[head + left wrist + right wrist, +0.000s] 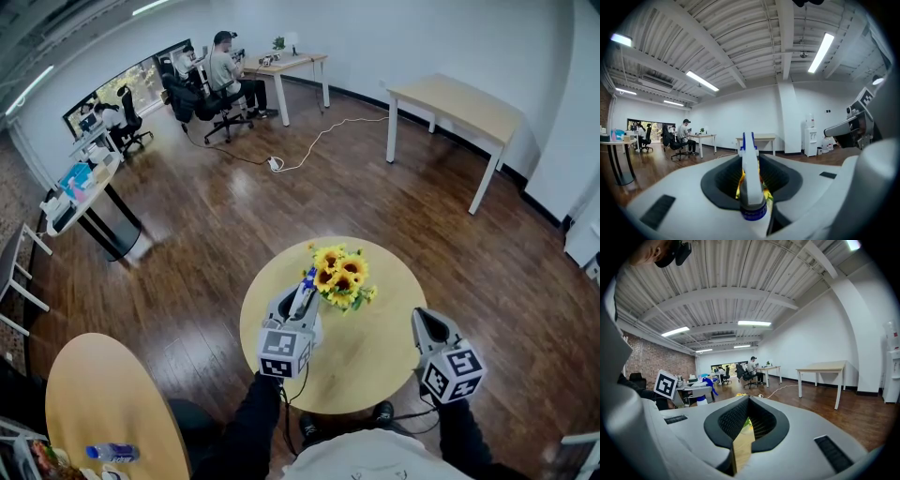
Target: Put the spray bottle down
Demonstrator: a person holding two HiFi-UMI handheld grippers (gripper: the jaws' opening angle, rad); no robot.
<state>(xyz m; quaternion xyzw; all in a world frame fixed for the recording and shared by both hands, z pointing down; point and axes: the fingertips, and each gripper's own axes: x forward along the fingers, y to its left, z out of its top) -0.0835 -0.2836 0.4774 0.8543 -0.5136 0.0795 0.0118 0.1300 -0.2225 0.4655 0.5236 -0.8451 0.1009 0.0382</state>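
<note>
Where the bottle is: your spray bottle (750, 180) stands upright between the fingers (719, 180) of the left gripper (300, 298). It is over the round bench (370, 370), just beside the sunflowers (339, 275). You cannot tell whether its base touches the wood.
Left fingers: closed round the bottle's body below the blue collar (753, 212) and grasping it, as far as you can see. The contact itself is hidden under the white finger tops.
Right fingers: your right gripper (427, 321) is released and empty, with only bench wood showing through its gap.
Handling: probably light, smooth plastic, stiff but a little slippery. The trigger head (749, 150) makes it top-heavy, so it could tip as you set it down. The fill level is unseen.
Where to hold: the body, under the collar, and never the trigger.
Pose: both forearms (253, 422) reach up from the bottom of the head view. The grippers are near level, noses dipping slightly. Left is at lower centre and right at lower right, well apart.
</note>
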